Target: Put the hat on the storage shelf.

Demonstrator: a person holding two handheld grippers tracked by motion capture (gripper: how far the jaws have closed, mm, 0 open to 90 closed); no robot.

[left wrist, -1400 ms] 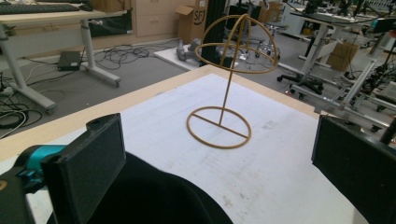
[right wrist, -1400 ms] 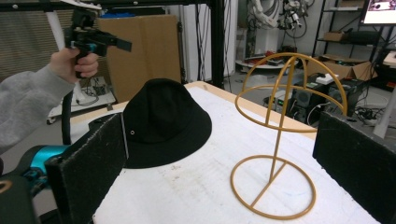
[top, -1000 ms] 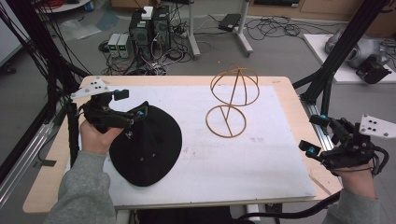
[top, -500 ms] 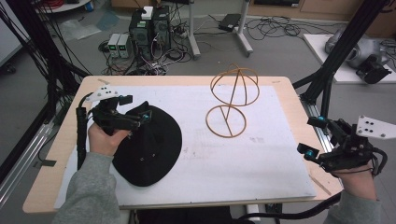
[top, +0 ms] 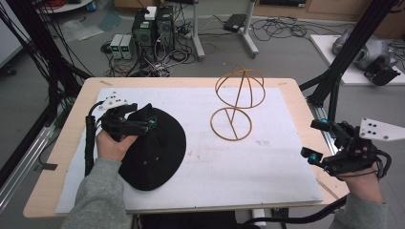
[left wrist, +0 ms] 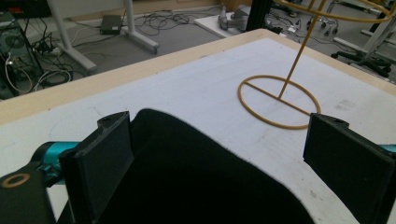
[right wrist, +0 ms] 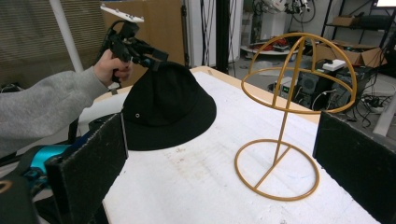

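Note:
A black hat [top: 160, 152] lies on the left part of the white sheet; it also shows as the hat [left wrist: 196, 186] and the hat [right wrist: 163, 107]. My left gripper [top: 148, 116] is low over its crown. In the left gripper view the left gripper [left wrist: 224, 158] stands open, its jaws having just been closing a little, with the crown between them and the right jaw clear of the cloth. A gold wire hat stand [top: 231, 121] stands upright mid-table. My right gripper [top: 316, 139] is open at the table's right edge, nothing between its jaws.
The white sheet [top: 267, 157] covers most of the wooden table [top: 305, 109]. Black frame posts [top: 341, 67] rise at both sides, with a rail along the right edge. Computers and cables [top: 153, 28] sit on the floor beyond the far edge.
My left gripper has come down onto the hat's crown and shifted slightly right. The hat, the stand and my right gripper have stayed where they were.

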